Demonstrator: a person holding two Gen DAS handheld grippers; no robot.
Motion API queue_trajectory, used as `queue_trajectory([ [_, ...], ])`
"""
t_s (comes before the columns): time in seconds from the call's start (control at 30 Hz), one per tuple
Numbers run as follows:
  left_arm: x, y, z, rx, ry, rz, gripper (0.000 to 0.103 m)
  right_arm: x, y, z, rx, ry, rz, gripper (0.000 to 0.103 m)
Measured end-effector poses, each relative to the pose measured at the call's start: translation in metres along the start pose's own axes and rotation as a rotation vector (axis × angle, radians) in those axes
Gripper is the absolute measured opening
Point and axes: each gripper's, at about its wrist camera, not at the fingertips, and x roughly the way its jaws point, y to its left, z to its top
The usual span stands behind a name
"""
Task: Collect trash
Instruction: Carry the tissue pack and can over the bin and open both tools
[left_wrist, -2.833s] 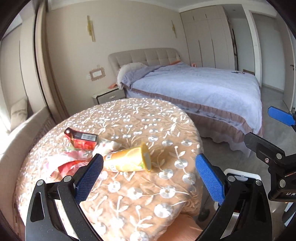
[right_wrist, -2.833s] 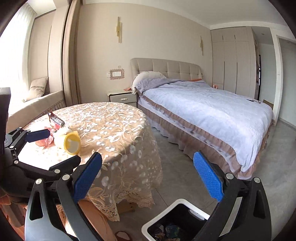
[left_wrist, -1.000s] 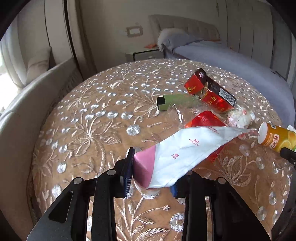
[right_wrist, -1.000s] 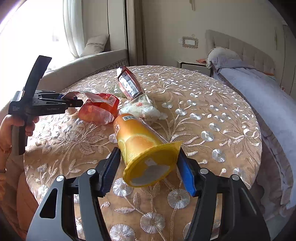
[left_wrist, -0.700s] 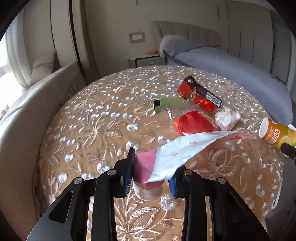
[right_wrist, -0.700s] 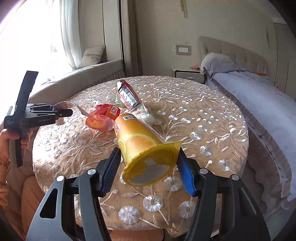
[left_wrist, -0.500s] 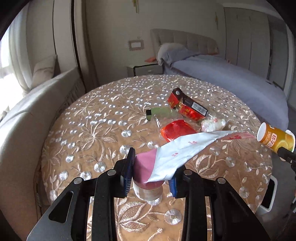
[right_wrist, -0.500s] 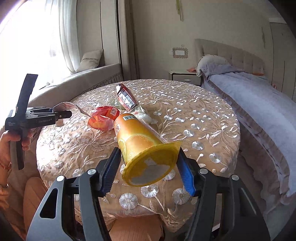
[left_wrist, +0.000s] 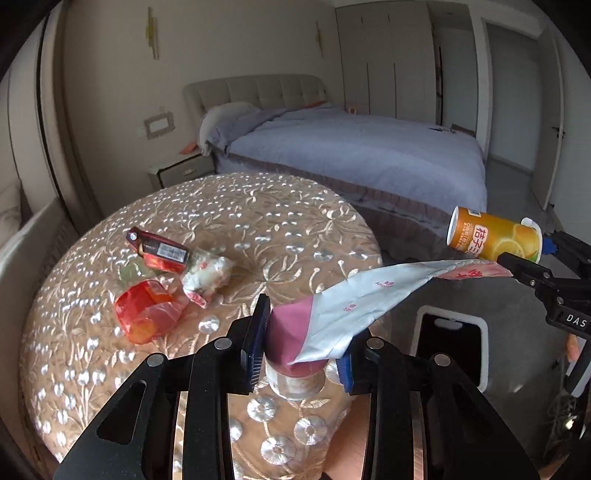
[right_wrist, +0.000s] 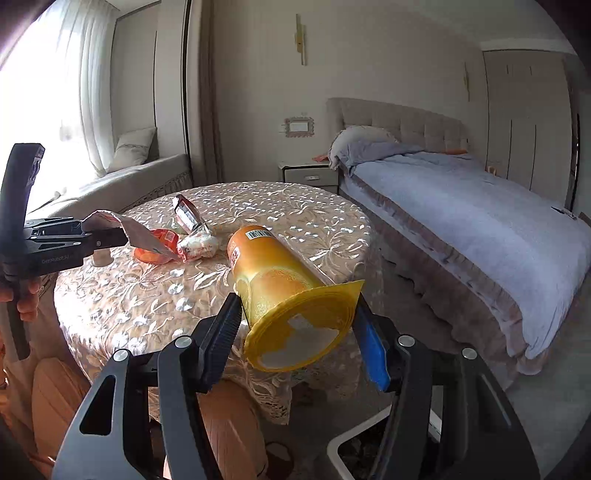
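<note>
Beside the counter (left_wrist: 229, 206), we should bring the left hand-held gripper (left_wrist: 303, 345), clamped on the pink-and-white wrapper (left_wrist: 354, 299), and the right hand-held gripper (right_wrist: 299, 332), gripping the orange cup (right_wrist: 273, 273), squarely above the white bin (left_wrist: 452, 339) before releasing.

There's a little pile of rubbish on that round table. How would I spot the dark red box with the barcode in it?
Start at the round table with the embroidered beige cloth in front of the bed. The leftover rubbish sits on its window side; the dark red cardboard box with a barcode label lies farthest back, toward the wall. Unlike the crumpled orange-red plastic wrapper and the white crumpled wad beside it, it is stiff and rectangular.
</note>
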Motion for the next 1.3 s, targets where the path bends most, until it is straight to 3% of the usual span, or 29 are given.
queue_trajectory([
  [0.27, 0.067, -0.129, -0.010, 0.208, 0.103, -0.200, 0.031, -0.042, -0.072, -0.047, 0.114, 0.062, -0.236, 0.061],
  [0.4, 0.105, -0.177, -0.026, 0.313, 0.188, -0.252, 0.031, -0.051, -0.103, -0.074, 0.171, 0.103, -0.320, 0.061],
  [0.67, 0.169, -0.237, -0.051, 0.428, 0.345, -0.341, 0.033, -0.038, -0.149, -0.119, 0.303, 0.196, -0.327, 0.061],
  [0.7, 0.175, -0.242, -0.054, 0.440, 0.363, -0.363, 0.039, -0.035, -0.153, -0.124, 0.307, 0.208, -0.325, 0.061],
  [0.73, 0.183, -0.248, -0.057, 0.448, 0.389, -0.377, 0.075, -0.031, -0.155, -0.128, 0.313, 0.223, -0.322, 0.061],
  [0.77, 0.188, -0.250, -0.060, 0.453, 0.401, -0.373, 0.097, -0.026, -0.158, -0.133, 0.322, 0.238, -0.317, 0.061],
  [0.97, 0.195, -0.252, -0.063, 0.465, 0.388, -0.319, 0.098, 0.000, -0.170, -0.156, 0.371, 0.326, -0.298, 0.063],
  [1.03, 0.191, -0.247, -0.061, 0.465, 0.370, -0.307, 0.098, 0.006, -0.172, -0.162, 0.385, 0.350, -0.289, 0.091],
  [1.07, 0.190, -0.246, -0.060, 0.465, 0.360, -0.293, 0.098, 0.007, -0.173, -0.165, 0.392, 0.350, -0.290, 0.098],
  [1.3, 0.154, -0.227, -0.038, 0.433, 0.241, -0.230, 0.098, 0.012, -0.167, -0.162, 0.376, 0.340, -0.294, 0.098],
])
